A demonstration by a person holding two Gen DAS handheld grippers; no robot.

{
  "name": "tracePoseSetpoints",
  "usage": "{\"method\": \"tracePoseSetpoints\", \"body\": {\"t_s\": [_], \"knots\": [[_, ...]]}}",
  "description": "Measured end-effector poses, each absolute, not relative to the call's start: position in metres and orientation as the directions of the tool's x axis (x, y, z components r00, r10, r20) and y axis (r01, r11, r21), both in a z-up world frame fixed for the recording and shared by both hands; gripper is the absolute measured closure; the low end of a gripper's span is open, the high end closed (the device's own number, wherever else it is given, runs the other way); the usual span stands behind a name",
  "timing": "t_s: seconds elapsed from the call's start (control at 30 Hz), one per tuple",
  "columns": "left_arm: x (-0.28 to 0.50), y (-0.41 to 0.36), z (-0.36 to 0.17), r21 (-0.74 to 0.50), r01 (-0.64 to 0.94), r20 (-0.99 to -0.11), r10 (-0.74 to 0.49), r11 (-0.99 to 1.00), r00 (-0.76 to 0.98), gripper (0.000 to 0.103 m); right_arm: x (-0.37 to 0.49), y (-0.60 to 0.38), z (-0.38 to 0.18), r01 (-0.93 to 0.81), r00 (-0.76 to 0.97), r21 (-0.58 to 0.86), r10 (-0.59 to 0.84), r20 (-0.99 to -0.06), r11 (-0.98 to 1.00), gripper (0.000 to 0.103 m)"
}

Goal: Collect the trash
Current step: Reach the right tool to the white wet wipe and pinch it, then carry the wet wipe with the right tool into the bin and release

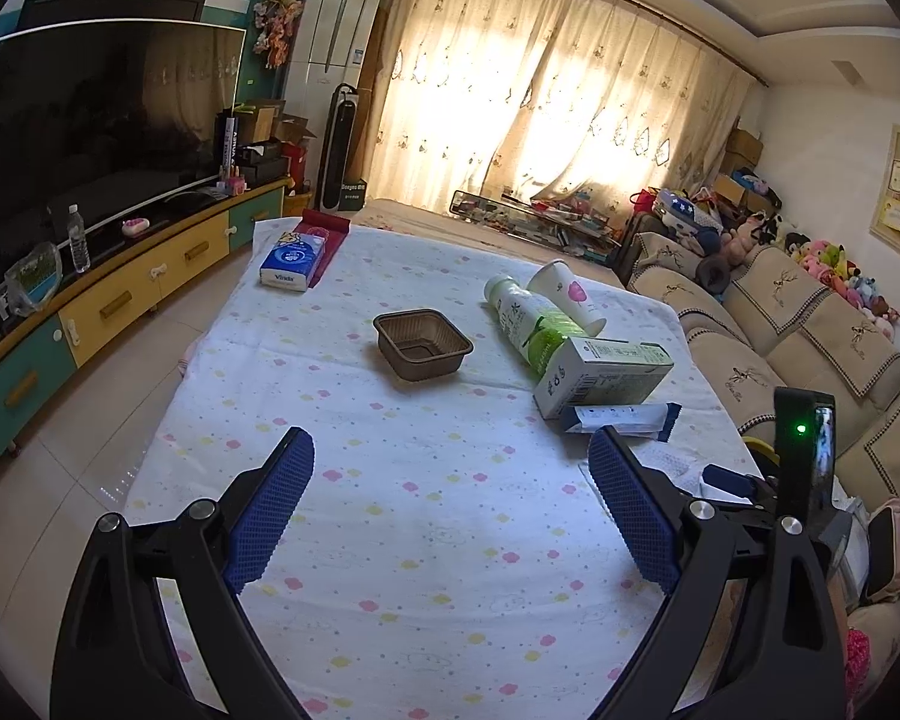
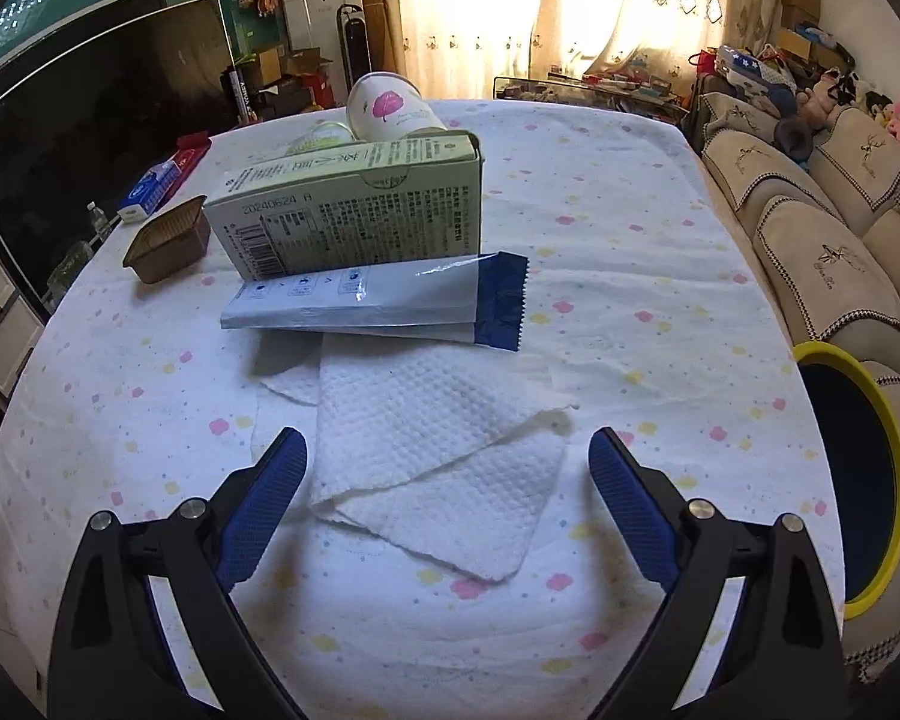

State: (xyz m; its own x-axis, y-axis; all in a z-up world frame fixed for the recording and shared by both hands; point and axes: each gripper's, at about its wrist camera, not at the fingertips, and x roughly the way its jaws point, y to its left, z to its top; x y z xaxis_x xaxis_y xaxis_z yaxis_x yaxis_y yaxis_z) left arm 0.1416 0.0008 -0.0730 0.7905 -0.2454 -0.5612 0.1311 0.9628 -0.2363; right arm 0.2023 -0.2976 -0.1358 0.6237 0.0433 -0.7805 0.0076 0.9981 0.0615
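Observation:
Trash lies on a table under a flowered cloth (image 1: 390,510). A brown plastic tray (image 1: 422,344) sits mid-table. A green bottle (image 1: 525,321), a paper cup (image 1: 567,294), a green carton (image 1: 603,375) and a blue-and-silver wrapper (image 1: 624,418) lie to its right. My left gripper (image 1: 450,504) is open and empty, above the near cloth. In the right wrist view my right gripper (image 2: 447,510) is open, with a folded white tissue (image 2: 432,474) lying between its fingers. The wrapper (image 2: 378,306), carton (image 2: 354,216), cup (image 2: 390,108) and tray (image 2: 168,240) lie beyond.
A yellow-rimmed bin (image 2: 858,480) stands at the table's right edge, beside the sofa (image 2: 822,228). A tissue pack (image 1: 293,264) lies at the far left corner. A TV (image 1: 102,138) on a cabinet stands on the left.

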Motion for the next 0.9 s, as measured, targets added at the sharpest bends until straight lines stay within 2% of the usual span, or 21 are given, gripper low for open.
{"method": "tracePoseSetpoints", "body": {"t_s": [0.17, 0.27, 0.37, 0.53, 0.6, 0.73, 0.9], "knots": [[0.143, -0.003, -0.076, -0.237, 0.141, -0.567, -0.254, 0.961, 0.784, 0.012, 0.214, -0.283, -0.147, -0.012, 0.595, 0.029, 0.030, -0.803, 1.000, 0.012], [0.144, -0.004, -0.078, -0.239, 0.140, -0.571, -0.256, 0.961, 0.780, 0.012, 0.216, -0.282, -0.146, -0.008, 0.602, 0.026, 0.026, -0.798, 1.000, 0.022], [0.145, -0.005, -0.081, -0.239, 0.141, -0.576, -0.257, 0.961, 0.776, 0.012, 0.215, -0.282, -0.145, -0.008, 0.610, 0.023, 0.023, -0.792, 1.000, 0.036], [0.146, -0.009, -0.084, -0.238, 0.146, -0.583, -0.261, 0.960, 0.770, 0.012, 0.212, -0.279, -0.141, -0.032, 0.615, 0.034, 0.046, -0.787, 0.999, 0.075], [0.147, -0.010, -0.085, -0.237, 0.149, -0.583, -0.263, 0.960, 0.769, 0.012, 0.210, -0.277, -0.141, -0.046, 0.615, 0.044, 0.063, -0.786, 0.998, 0.087], [0.146, -0.012, -0.085, -0.231, 0.150, -0.584, -0.260, 0.961, 0.769, 0.012, 0.202, -0.280, -0.139, -0.078, 0.608, 0.096, 0.123, -0.785, 0.992, 0.091], [0.149, -0.013, -0.088, -0.232, 0.147, -0.590, -0.259, 0.962, 0.764, 0.012, 0.183, -0.282, -0.132, -0.127, 0.598, 0.156, 0.202, -0.776, 0.979, 0.091]]}}
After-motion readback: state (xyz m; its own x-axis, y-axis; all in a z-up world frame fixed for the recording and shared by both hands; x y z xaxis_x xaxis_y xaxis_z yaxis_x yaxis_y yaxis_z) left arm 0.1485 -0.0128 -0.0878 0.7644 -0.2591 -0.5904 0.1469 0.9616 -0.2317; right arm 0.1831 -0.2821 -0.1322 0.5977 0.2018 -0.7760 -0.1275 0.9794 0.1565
